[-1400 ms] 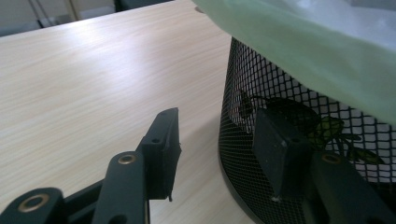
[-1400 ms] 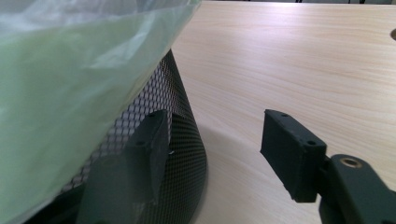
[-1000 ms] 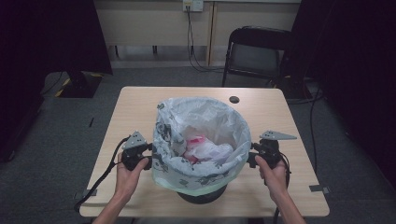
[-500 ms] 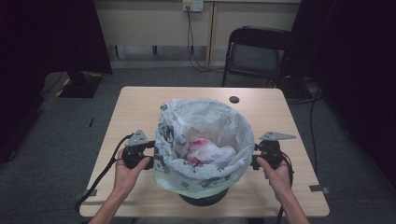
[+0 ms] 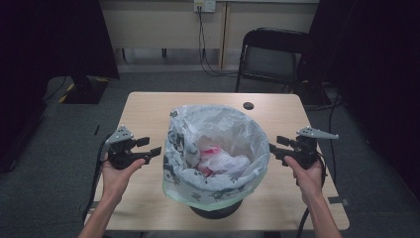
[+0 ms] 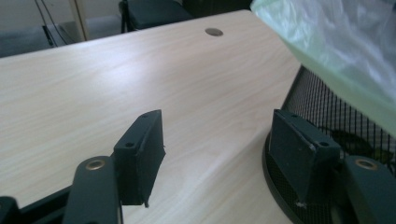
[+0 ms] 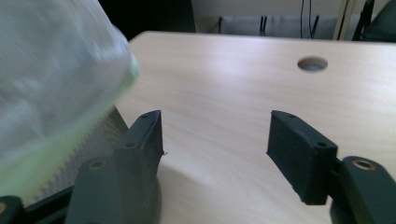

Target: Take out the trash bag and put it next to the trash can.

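Observation:
A black mesh bin [image 5: 217, 210] stands at the table's near middle, lined with a translucent patterned bag [image 5: 184, 163] folded down over its rim. Pink and white crumpled waste [image 5: 218, 161] lies inside. My left gripper [image 5: 151, 146] is open just left of the bag, a small gap away. My right gripper [image 5: 275, 145] is open at the bag's right side, close to the rim. In the left gripper view the open left gripper [image 6: 218, 140] has the mesh bin [image 6: 327, 119] and bag [image 6: 336, 46] at its right. In the right gripper view the open right gripper [image 7: 215, 140] has the bag [image 7: 56, 70] at its left.
The wooden table [image 5: 148, 109] has a round cable hole [image 5: 248, 105] behind the bin. A black folding chair [image 5: 272, 54] stands beyond the far edge. Cables trail from both grippers off the near edge.
Both grippers have drawn outward from the bag's sides. The left one now stands apart from the bag with its jaws spread.

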